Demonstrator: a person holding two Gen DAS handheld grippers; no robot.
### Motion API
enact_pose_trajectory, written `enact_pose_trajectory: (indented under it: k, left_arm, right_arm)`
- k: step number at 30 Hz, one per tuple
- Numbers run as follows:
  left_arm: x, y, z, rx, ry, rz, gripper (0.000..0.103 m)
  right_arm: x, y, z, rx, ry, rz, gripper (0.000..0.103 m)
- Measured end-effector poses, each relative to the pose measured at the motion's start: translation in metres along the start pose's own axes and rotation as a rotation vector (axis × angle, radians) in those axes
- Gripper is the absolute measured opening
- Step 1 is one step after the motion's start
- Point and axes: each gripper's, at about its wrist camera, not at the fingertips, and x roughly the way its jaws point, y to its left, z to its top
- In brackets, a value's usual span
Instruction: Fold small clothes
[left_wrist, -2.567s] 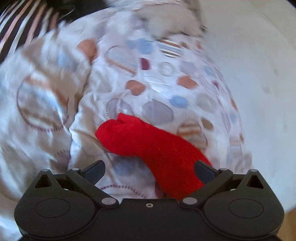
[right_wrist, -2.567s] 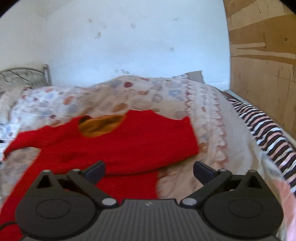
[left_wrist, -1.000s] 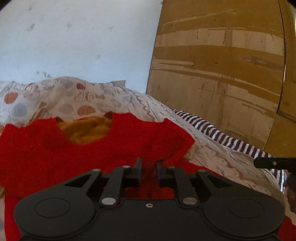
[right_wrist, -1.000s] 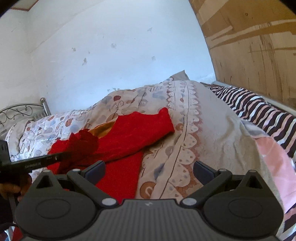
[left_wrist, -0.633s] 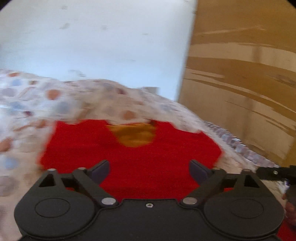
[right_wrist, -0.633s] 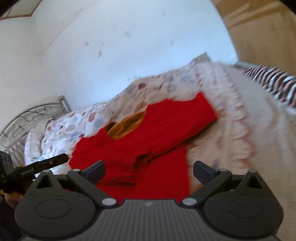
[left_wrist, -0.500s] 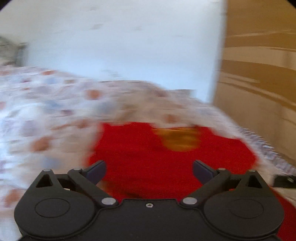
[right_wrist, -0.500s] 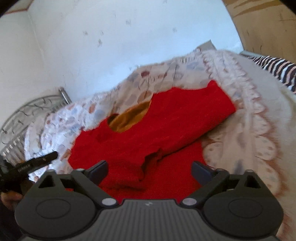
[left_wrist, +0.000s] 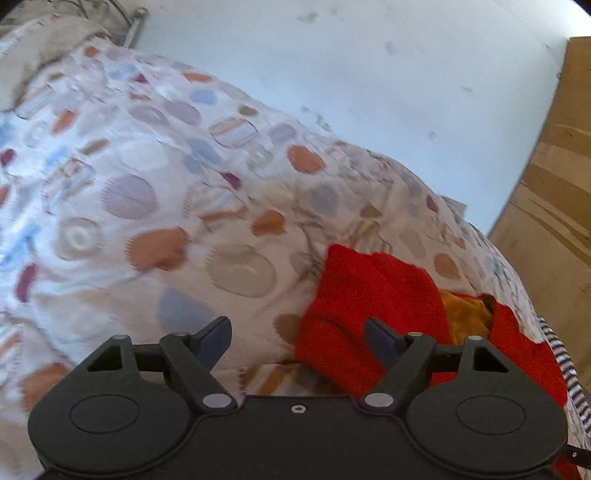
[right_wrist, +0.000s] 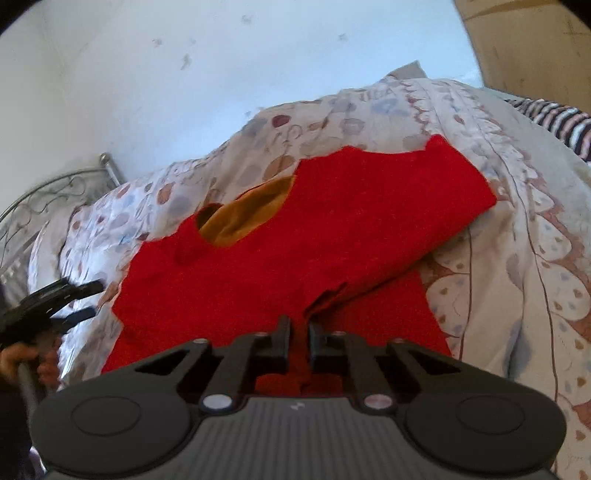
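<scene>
A small red sweater (right_wrist: 314, 229) with a mustard lining at the neck (right_wrist: 251, 214) lies flat on the quilt, its sleeves folded in. My right gripper (right_wrist: 299, 325) is over its near edge, and its jaws are closing to a narrow gap with a ridge of red cloth pinched between them. My left gripper (left_wrist: 295, 332) is at the sweater's left shoulder (left_wrist: 369, 295). Its jaws are wide and closing, and the red edge lies by the right finger without being pressed. The left gripper (right_wrist: 62, 299) also shows in the right wrist view, held by a hand (right_wrist: 22, 358).
A quilt (left_wrist: 166, 206) printed with ovals covers the bed. A metal headboard (right_wrist: 48, 199) stands at the far left, a white wall (right_wrist: 221, 74) behind, a wooden panel (left_wrist: 554, 184) on the right. Striped fabric (right_wrist: 554, 114) lies along the bed's right side.
My left gripper let go of the red cloth, opened wide and swung left to the sweater's shoulder. My right gripper moved in over the sweater and closed from wide open onto its cloth.
</scene>
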Motion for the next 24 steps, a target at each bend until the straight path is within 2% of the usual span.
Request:
enact_pose_trajectory:
  k: [1,3,6,7,10,12,13,16,18,20,21,22,23,24]
  left_arm:
    - [0.004,-0.002,-0.001,0.004,0.005,-0.012,0.08]
    - [0.012,0.0,-0.003,0.003,0.008,-0.03,0.08]
    - [0.025,0.007,-0.002,-0.006,0.031,-0.064,0.077]
    - [0.029,0.011,-0.002,-0.015,0.042,-0.074,0.071]
    - [0.038,0.027,-0.004,-0.082,0.087,-0.152,0.04]
    - [0.041,0.033,-0.006,-0.122,0.1,-0.192,0.035]
    - [0.042,0.035,-0.007,-0.127,0.103,-0.209,0.029]
    - [0.045,0.036,-0.007,-0.131,0.108,-0.231,0.023]
    - [0.044,0.036,-0.006,-0.147,0.112,-0.227,0.017]
    - [0.04,0.033,-0.006,-0.149,0.107,-0.212,0.013]
    - [0.038,0.03,-0.006,-0.139,0.103,-0.202,0.012]
    - [0.034,0.027,-0.006,-0.126,0.088,-0.19,0.01]
    - [0.029,0.026,-0.007,-0.121,0.062,-0.182,0.009]
    - [0.021,0.025,-0.008,-0.119,0.02,-0.175,0.009]
  right_arm:
    - [-0.004,0.003,0.004,-0.029,-0.018,-0.02,0.027]
    - [-0.011,0.014,0.02,-0.107,-0.07,-0.044,0.047]
    - [0.004,0.04,0.057,-0.16,-0.07,0.054,0.06]
    - [0.016,0.052,0.069,-0.186,-0.052,0.103,0.06]
    - [0.072,0.093,0.103,-0.268,0.008,0.232,0.06]
    - [0.115,0.124,0.12,-0.293,0.075,0.289,0.053]
    - [0.133,0.137,0.126,-0.291,0.108,0.317,0.053]
    - [0.181,0.176,0.132,-0.299,0.173,0.364,0.052]
    - [0.208,0.202,0.129,-0.364,0.204,0.351,0.053]
    - [0.234,0.221,0.124,-0.41,0.221,0.295,0.053]
    - [0.248,0.228,0.121,-0.414,0.252,0.277,0.048]
    - [0.259,0.232,0.117,-0.418,0.287,0.265,0.032]
    - [0.267,0.237,0.113,-0.433,0.305,0.247,0.009]
    - [0.268,0.238,0.111,-0.441,0.273,0.225,0.008]
